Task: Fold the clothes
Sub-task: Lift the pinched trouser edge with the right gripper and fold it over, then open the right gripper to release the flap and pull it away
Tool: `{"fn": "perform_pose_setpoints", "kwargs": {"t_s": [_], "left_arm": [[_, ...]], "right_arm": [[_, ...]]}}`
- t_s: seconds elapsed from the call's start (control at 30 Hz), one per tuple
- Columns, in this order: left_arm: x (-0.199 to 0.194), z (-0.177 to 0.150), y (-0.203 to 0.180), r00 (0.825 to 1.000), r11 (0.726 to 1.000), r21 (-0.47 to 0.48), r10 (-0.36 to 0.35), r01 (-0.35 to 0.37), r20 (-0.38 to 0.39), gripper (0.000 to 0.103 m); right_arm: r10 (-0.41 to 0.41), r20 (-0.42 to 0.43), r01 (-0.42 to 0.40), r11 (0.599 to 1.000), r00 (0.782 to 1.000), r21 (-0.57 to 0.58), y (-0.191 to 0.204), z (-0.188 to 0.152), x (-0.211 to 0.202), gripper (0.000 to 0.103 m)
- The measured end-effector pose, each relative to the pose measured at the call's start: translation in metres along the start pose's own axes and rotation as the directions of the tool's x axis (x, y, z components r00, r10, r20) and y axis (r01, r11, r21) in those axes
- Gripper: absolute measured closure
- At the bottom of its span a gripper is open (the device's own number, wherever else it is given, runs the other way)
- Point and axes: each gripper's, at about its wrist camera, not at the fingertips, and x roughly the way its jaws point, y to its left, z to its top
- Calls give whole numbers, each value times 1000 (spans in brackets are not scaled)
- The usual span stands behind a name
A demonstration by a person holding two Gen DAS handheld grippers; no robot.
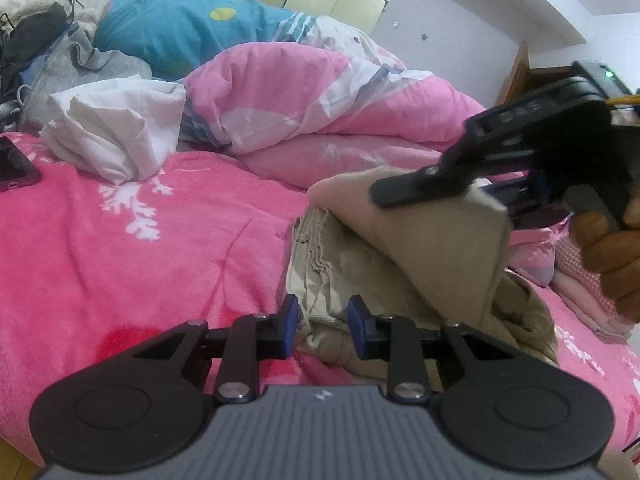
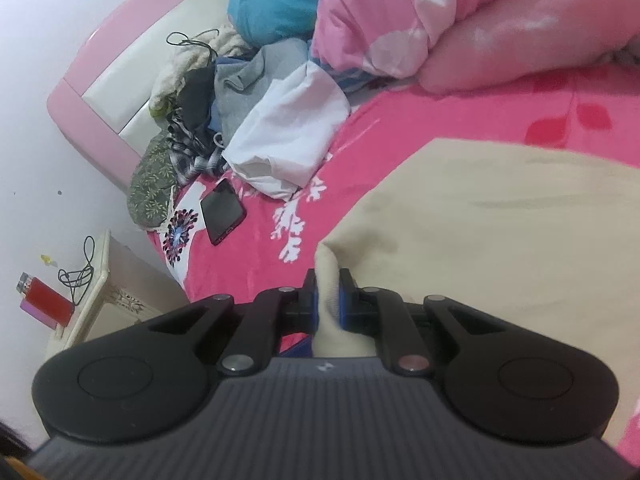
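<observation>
A beige pair of trousers (image 1: 340, 256) lies bunched on the pink bedspread (image 1: 140, 248). My left gripper (image 1: 324, 318) is open low over its near edge, blue pads on either side of a beige fold without pressing it. My right gripper (image 2: 328, 294) is shut on a pinch of the beige fabric (image 2: 500, 208), which spreads out wide ahead of it. In the left wrist view the right gripper (image 1: 404, 194), held by a hand (image 1: 612, 256), lifts a flap of the trousers (image 1: 436, 240) above the rest.
A rumpled pink duvet (image 1: 304, 92) and a blue pillow (image 1: 180, 28) fill the back of the bed. A white garment (image 1: 116, 132) (image 2: 288, 132), a grey one (image 1: 80, 64) and a dark phone (image 2: 222, 210) lie towards the headboard. Folded pink clothes (image 1: 560, 264) are stacked at the right; a bedside table (image 2: 96, 300) stands off the bed's corner.
</observation>
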Motion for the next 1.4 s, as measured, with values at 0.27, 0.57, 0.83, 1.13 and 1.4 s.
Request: {"fn": "perform_pose_setpoints", "kwargs": {"t_s": [0.27,0.57,0.83,1.13,1.4], "left_arm": [[-14,-2,21,1000,996,-91,-1,-1,-18,55],[-13,37,73,994,926,-361,-99,110,47,32],[84,60,72,920,891,-407,-314,201,-233,27],[106,58,51,873,910,-350,-346,223,-343,31],[113,49,18,813,844,-452,-465,288,-350,31]], "right_arm": [[131,0,-131,991,991,31,3,-3,19,52],[163,261,-218,956,951,197,-70,-13,-109,35],[16,151,-87,874,988,479,-163,-79,-124,33],[88,75,-112,880,993,462,-173,-65,-55,43],[150,190,-224,858,970,462,-190,-69,-89,87]]}}
